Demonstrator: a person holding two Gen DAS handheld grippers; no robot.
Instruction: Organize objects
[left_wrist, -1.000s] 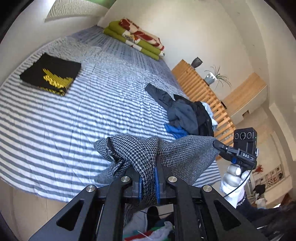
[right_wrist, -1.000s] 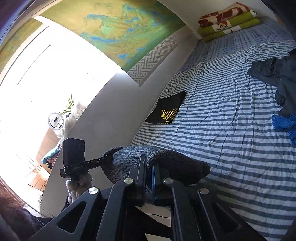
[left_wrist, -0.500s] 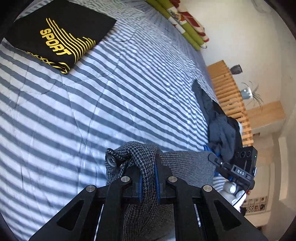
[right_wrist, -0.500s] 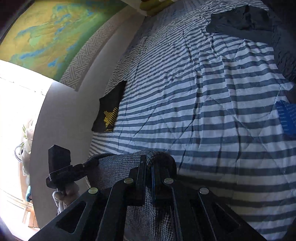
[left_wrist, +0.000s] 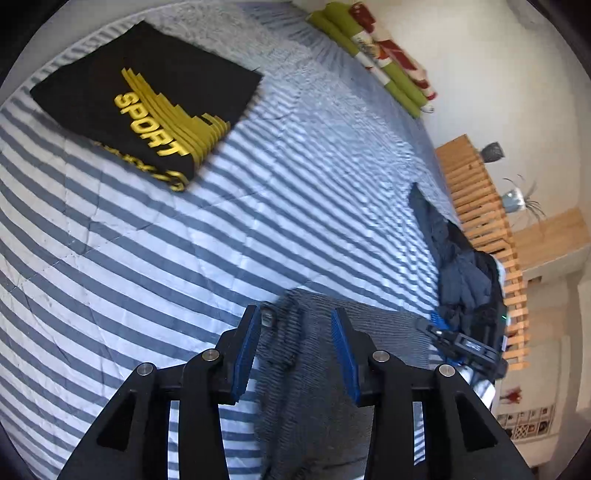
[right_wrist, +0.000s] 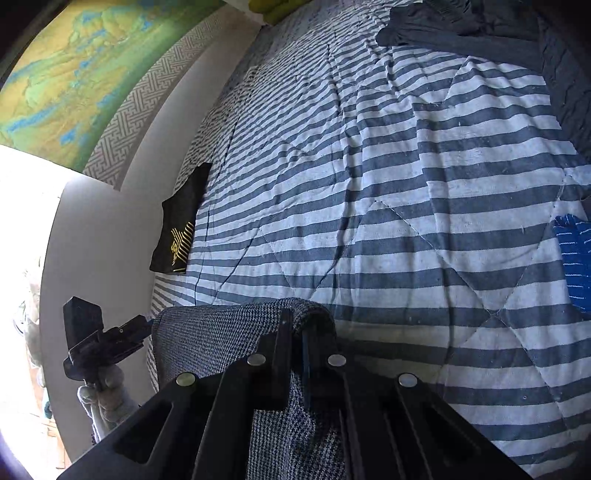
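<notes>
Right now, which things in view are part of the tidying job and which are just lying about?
In the job:
- checked garment, lying between the left claw's just-opened jaws, still pinched by the right claw
- folded SPORT shirt
- dark clothes pile

Lying about:
- striped bedspread
- green and red bedding
- wall map
- plant

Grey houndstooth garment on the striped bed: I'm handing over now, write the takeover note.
Left gripper: jaws have just been opening, pads clear of the grey houndstooth woven garment that lies between them.
Right gripper: shut on that garment's other end.
Blue-and-white striped bed cover: garment is down at its near edge.
Done: folded black shirt with yellow SPORT print lies at the far side.
Left: release the right grip, fold the garment, then sort the dark clothes pile.
</notes>
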